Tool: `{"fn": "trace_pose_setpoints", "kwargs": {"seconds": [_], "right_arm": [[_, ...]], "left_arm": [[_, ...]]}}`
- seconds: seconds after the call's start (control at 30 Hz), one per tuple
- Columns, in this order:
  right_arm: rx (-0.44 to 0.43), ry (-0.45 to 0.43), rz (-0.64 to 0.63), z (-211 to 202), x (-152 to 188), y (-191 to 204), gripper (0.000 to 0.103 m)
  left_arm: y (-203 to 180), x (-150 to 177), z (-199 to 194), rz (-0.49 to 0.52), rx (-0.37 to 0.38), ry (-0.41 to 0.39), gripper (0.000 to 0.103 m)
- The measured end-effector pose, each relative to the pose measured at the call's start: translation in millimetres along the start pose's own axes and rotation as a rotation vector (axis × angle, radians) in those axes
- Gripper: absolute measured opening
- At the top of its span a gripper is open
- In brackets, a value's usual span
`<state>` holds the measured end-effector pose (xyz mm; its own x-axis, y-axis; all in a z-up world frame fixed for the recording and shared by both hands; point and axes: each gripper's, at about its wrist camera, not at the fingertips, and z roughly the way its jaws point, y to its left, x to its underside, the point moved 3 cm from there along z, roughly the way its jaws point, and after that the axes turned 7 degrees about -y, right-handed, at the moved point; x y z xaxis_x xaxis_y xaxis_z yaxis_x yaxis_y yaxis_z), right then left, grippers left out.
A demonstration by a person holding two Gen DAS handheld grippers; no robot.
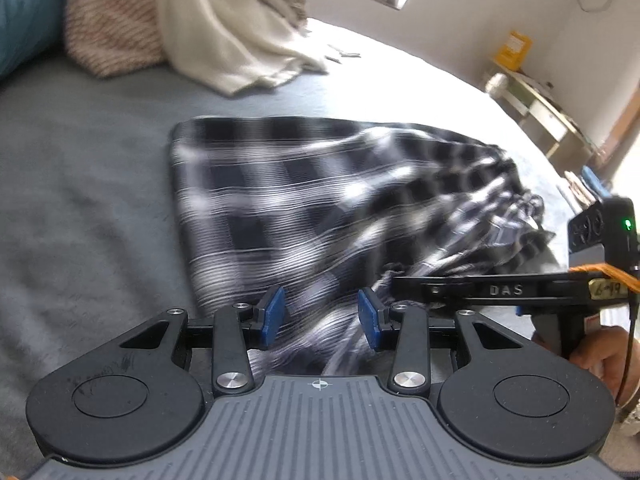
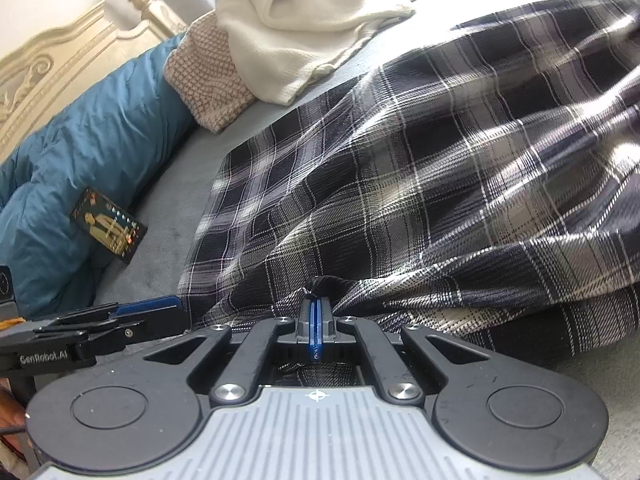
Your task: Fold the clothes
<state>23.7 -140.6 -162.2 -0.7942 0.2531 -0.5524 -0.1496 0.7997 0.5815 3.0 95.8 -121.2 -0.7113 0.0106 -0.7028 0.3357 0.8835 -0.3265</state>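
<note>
1. The plaid shirt (image 2: 420, 168) lies on the grey bed (image 1: 88, 184).
2. The right gripper (image 2: 316, 320) is closed, pinching the shirt's edge.
3. The left gripper (image 1: 322, 318) stands apart over the fabric, gripping nothing.

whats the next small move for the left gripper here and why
Probably close the left gripper on the black-and-white plaid flannel garment: its blue pads stand apart with the cloth's near edge between them, while the right gripper is already shut on that edge. Both must hold before lifting to fold.
</note>
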Motion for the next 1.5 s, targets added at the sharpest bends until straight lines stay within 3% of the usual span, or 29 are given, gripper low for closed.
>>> {"fn": "trace_pose_setpoints", "kwargs": {"seconds": [0.17,0.37,0.47,0.57,0.7,0.8,0.83,0.9,0.93,1.1,1.23,1.5], "right_arm": [[-0.007,0.002,0.023,0,-1,-3,0.000],[0.017,-0.024,0.018,-15,-8,2,0.002],[0.059,-0.111,0.035,-40,-24,-5,0.015],[0.158,-0.256,0.113,-75,-47,-32,0.017],[0.352,-0.412,0.289,-114,-62,-92,0.017],[0.511,-0.425,0.422,-126,-51,-134,0.017],[0.571,-0.412,0.455,-127,-46,-147,0.011],[0.558,-0.427,0.553,-132,-37,-162,0.003],[0.542,-0.440,0.597,-135,-35,-166,0.003],[0.576,-0.471,0.489,-140,-43,-140,0.006],[0.598,-0.476,0.313,-134,-55,-113,0.007],[0.550,-0.440,0.277,-132,-77,-89,0.008]], "left_arm": [[-14,4,20,0.071,-0.005,0.035,0.040],[-13,11,25,0.077,-0.011,0.048,0.041],[-13,10,26,0.074,-0.013,0.054,0.041],[-13,10,27,0.073,-0.019,0.057,0.041],[-13,10,28,0.068,-0.025,0.060,0.042],[-13,9,29,0.067,-0.023,0.064,0.042],[-13,9,29,0.065,-0.022,0.065,0.042],[-12,8,29,0.063,-0.020,0.066,0.042],[-11,8,29,0.061,-0.018,0.065,0.042],[-10,8,30,0.053,-0.010,0.060,0.043],[-9,9,29,0.045,-0.004,0.055,0.043],[-3,-1,12,0.032,-0.001,0.024,0.043]]}}
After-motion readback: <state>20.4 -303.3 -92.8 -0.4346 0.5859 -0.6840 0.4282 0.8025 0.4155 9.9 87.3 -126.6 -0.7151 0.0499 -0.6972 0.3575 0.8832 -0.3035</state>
